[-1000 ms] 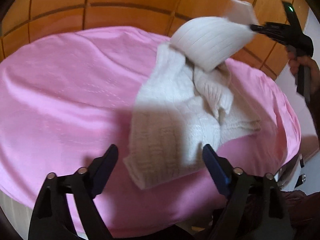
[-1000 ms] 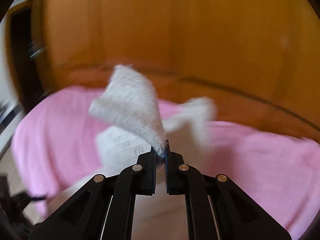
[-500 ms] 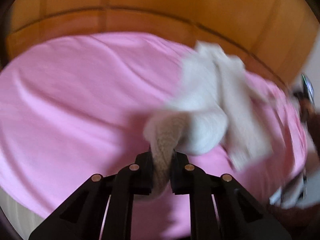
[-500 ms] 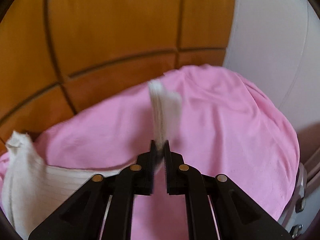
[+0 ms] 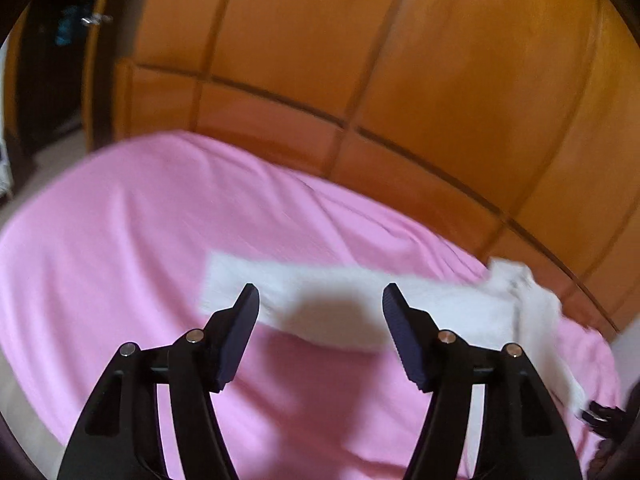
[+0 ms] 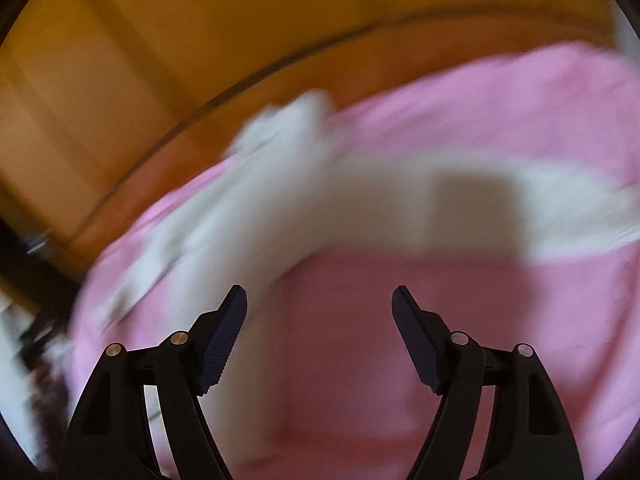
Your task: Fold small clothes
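A white knitted garment (image 5: 360, 304) lies stretched out in a long strip across the pink cloth (image 5: 160, 216). It also shows, blurred, in the right wrist view (image 6: 328, 200). My left gripper (image 5: 320, 332) is open and empty, just in front of the strip's middle. My right gripper (image 6: 320, 336) is open and empty, with the garment beyond its fingertips. The garment's right end (image 5: 532, 312) bunches up and trails toward the cloth's edge.
A wooden panelled wall (image 5: 360, 60) stands right behind the pink-covered surface. A dark doorway (image 5: 48, 80) is at the far left. The surface's edge drops off at the lower left (image 5: 24, 380). Both views are motion-blurred.
Both grippers were shut on the garment half a second ago and have opened. The garment has dropped and now lies spread as a strip on the pink cloth.
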A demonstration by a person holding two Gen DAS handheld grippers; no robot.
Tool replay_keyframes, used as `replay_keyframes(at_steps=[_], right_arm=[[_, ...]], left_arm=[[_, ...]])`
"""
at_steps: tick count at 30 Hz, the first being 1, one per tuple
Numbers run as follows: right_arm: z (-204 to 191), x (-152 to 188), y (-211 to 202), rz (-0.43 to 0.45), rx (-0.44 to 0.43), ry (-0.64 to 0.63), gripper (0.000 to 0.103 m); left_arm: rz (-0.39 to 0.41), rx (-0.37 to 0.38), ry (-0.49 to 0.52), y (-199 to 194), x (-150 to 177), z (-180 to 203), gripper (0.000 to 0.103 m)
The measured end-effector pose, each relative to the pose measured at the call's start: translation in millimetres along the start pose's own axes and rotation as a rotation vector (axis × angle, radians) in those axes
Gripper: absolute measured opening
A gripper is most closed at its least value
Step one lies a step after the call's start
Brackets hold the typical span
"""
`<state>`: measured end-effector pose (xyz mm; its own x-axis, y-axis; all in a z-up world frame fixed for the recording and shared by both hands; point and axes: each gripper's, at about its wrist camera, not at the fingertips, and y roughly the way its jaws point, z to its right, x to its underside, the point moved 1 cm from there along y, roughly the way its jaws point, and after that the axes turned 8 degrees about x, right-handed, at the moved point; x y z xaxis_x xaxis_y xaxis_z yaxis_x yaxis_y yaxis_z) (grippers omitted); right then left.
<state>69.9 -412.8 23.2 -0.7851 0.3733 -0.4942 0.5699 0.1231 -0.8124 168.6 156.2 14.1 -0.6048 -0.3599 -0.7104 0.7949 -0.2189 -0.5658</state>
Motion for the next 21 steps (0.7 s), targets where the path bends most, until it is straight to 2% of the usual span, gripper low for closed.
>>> replay_keyframes(at_steps=[2,4,8,10,11,12,14,17,21], right_arm=[[-39.3,26.0,28.2,-0.117,-0.168,0.007,0.072],[-68.1,43.1,55.1,-0.214,-0.277,0.034,0.067],[-114.6,70.1,101.1,-0.363,-0.379,0.061,0.065],[-137.1,80.7,109.0,-0.39,-0.4,0.041,0.062],[-147.4,83.9,109.6,-0.39,-0.418,0.024,0.047],[-154.7,84.5,108.0,-0.38,-0.422,0.005,0.025],[-157.7,80.8,95.6,-0.316,-0.358,-0.039,0.007],[-140.1,59.3,59.1,-0.19,-0.35,-0.049,0.007],[-84.3,13.4,-4.6,0.008,-0.273,-0.025,0.007]], left_arm=[[-0.09,0.094,0.008,11.5,28.3,12.3,0.052],[-0.164,0.156,0.003,23.8,51.8,21.7,0.051],[-0.287,0.264,-0.046,46.4,97.1,37.8,0.049],[-0.331,0.309,-0.058,52.0,113.4,48.0,0.049],[-0.354,0.335,-0.06,56.5,120.7,56.3,0.049],[-0.37,0.351,-0.061,60.1,125.5,62.4,0.049],[-0.408,0.394,-0.08,67.0,135.8,71.7,0.049],[-0.467,0.449,-0.071,76.4,153.7,92.7,0.049],[-0.546,0.526,-0.069,81.4,173.7,116.0,0.049]])
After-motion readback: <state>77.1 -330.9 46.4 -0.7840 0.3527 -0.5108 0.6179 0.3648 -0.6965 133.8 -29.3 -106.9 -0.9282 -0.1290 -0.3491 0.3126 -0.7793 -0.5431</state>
